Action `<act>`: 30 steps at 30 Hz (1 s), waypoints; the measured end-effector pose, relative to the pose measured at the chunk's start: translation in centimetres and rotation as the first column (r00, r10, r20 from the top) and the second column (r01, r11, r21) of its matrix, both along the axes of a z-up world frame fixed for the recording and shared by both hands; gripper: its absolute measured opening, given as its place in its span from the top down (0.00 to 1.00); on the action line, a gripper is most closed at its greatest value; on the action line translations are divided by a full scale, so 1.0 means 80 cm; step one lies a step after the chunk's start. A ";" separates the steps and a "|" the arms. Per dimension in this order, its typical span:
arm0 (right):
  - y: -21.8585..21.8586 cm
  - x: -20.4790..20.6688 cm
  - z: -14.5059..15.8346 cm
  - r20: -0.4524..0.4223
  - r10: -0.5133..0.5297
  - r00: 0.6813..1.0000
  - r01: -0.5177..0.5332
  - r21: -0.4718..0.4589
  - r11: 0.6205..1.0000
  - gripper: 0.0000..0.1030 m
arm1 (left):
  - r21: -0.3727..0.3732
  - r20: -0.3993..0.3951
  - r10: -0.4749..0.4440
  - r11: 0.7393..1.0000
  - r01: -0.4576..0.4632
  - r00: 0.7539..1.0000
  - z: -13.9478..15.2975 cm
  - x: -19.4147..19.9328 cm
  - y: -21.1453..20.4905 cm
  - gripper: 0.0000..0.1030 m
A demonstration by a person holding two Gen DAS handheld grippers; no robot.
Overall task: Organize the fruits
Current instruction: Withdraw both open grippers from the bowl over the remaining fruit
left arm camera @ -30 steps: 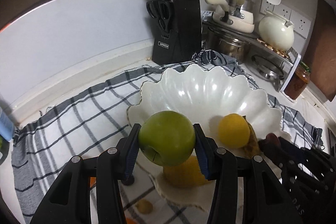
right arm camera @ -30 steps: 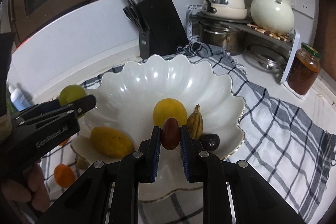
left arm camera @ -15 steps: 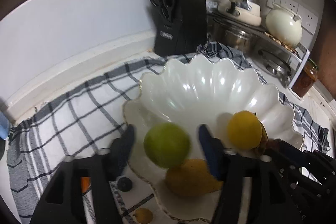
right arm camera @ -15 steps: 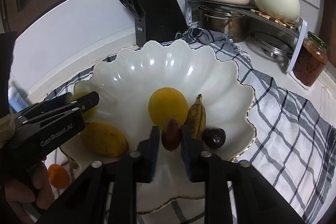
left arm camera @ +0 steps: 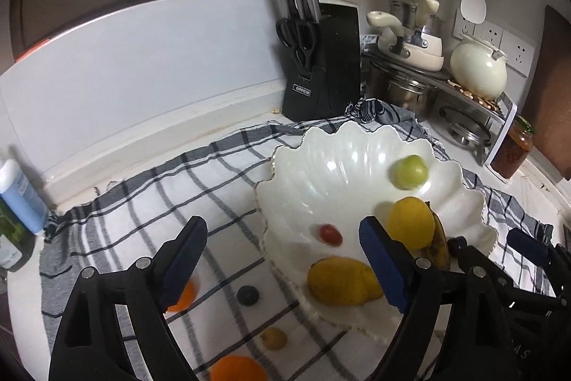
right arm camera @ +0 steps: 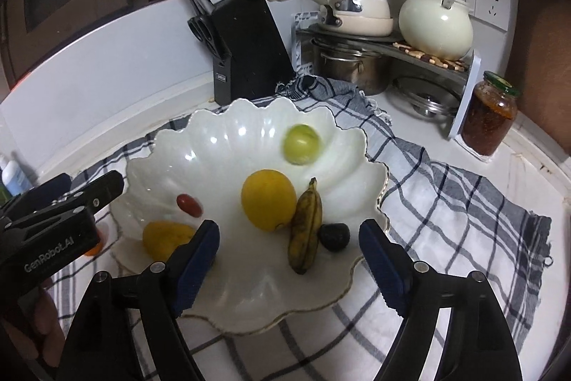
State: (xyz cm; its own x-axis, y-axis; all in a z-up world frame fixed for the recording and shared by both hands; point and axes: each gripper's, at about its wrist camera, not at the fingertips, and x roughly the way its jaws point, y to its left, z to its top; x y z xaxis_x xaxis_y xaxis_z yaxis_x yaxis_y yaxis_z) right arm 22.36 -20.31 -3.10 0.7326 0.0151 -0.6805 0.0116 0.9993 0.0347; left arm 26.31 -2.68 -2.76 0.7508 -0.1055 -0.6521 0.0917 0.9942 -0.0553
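The white scalloped bowl [left arm camera: 321, 174] [right arm camera: 221, 145] sits on a checked cloth. My left gripper [left arm camera: 282, 234] hangs over its near left rim, jaws opening, nothing between them. The green apple [left arm camera: 408, 172] [right arm camera: 301, 145] lies blurred on the bowl's far side. My right gripper [right arm camera: 289, 232] hovers over the near rim, jaws opening and also empty. A small red fruit [right arm camera: 189, 204] [left arm camera: 330, 234] lies at the bowl's left. The bowl also holds a round yellow fruit [right arm camera: 267, 199], a banana [right arm camera: 307, 231], a dark fruit [right arm camera: 333, 236] and a mango [right arm camera: 164, 238].
On the cloth [left arm camera: 142, 202] left of the bowl lie an orange [left arm camera: 182, 295], a dark berry [left arm camera: 248, 295], a small tan fruit [left arm camera: 273, 338] and another orange [left arm camera: 239, 370]. A knife block [left arm camera: 321, 66], a pot rack [right arm camera: 374, 59] and a jar [right arm camera: 489, 116] stand behind.
Both grippers have opened and let go. The green apple dropped and rolled to the bowl's far side. The red fruit dropped and ended up at the bowl's left. The left gripper drew back.
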 end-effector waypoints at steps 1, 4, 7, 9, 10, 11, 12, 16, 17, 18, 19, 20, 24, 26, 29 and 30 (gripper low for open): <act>0.002 -0.004 0.003 0.005 0.000 1.000 0.000 -0.001 1.000 0.21 | 0.000 0.004 0.003 1.000 -0.003 1.000 0.002 -0.006 0.004 0.15; 0.011 -0.019 0.013 0.020 0.008 1.000 -0.008 -0.005 1.000 0.21 | -0.002 0.018 0.016 1.000 -0.016 1.000 0.011 -0.024 0.017 0.13; 0.023 -0.034 0.022 0.036 0.021 0.999 -0.021 -0.013 1.000 0.21 | -0.003 0.036 0.035 0.999 -0.035 0.999 0.019 -0.042 0.031 0.12; 0.032 -0.043 0.025 0.042 0.032 0.999 -0.031 -0.017 0.999 0.21 | -0.002 0.048 0.048 0.999 -0.048 0.998 0.024 -0.055 0.041 0.10; 0.036 -0.049 0.027 0.046 0.037 0.998 -0.036 -0.019 0.999 0.21 | -0.001 0.052 0.053 0.999 -0.053 0.997 0.026 -0.061 0.045 0.10; 0.039 -0.053 0.028 0.050 0.041 0.998 -0.040 -0.020 0.999 0.21 | 0.001 0.054 0.059 0.998 -0.059 0.997 0.027 -0.067 0.049 0.10; 0.043 -0.058 0.029 0.052 0.045 0.998 -0.044 -0.018 0.999 0.21 | -0.001 0.053 0.063 0.998 -0.063 0.997 0.027 -0.074 0.054 0.09; 0.056 -0.072 0.031 0.061 0.061 0.996 -0.059 -0.019 0.998 0.21 | -0.004 0.050 0.078 0.997 -0.078 0.996 0.027 -0.092 0.069 0.09; 0.059 -0.075 0.031 0.062 0.065 0.996 -0.064 -0.021 0.998 0.21 | -0.005 0.047 0.083 0.997 -0.083 0.995 0.026 -0.095 0.071 0.09; 0.062 -0.078 0.031 0.064 0.071 0.995 -0.069 -0.023 0.997 0.21 | -0.007 0.046 0.087 0.996 -0.087 0.995 0.025 -0.099 0.075 0.09; 0.065 -0.080 0.030 0.064 0.075 0.995 -0.074 -0.022 0.997 0.21 | -0.009 0.044 0.089 0.996 -0.088 0.995 0.024 -0.102 0.078 0.09; 0.068 -0.082 0.030 0.065 0.078 0.995 -0.077 -0.022 0.997 0.21 | -0.009 0.040 0.090 0.996 -0.090 0.995 0.023 -0.105 0.079 0.09; 0.075 -0.089 0.027 0.062 0.084 0.995 -0.083 -0.016 0.996 0.21 | -0.010 0.028 0.094 0.996 -0.094 0.995 0.018 -0.113 0.086 0.09; 0.077 -0.091 0.025 0.059 0.086 0.995 -0.086 -0.012 0.996 0.21 | -0.010 0.022 0.096 0.995 -0.096 0.995 0.015 -0.117 0.089 0.09; 0.079 -0.094 0.021 0.052 0.088 0.995 -0.088 -0.011 0.996 0.21 | -0.009 0.012 0.098 0.995 -0.098 0.995 0.010 -0.120 0.090 0.09; 0.080 -0.094 0.019 0.050 0.089 0.995 -0.088 -0.012 0.996 0.21 | -0.009 0.007 0.097 0.995 -0.097 0.995 0.007 -0.121 0.091 0.09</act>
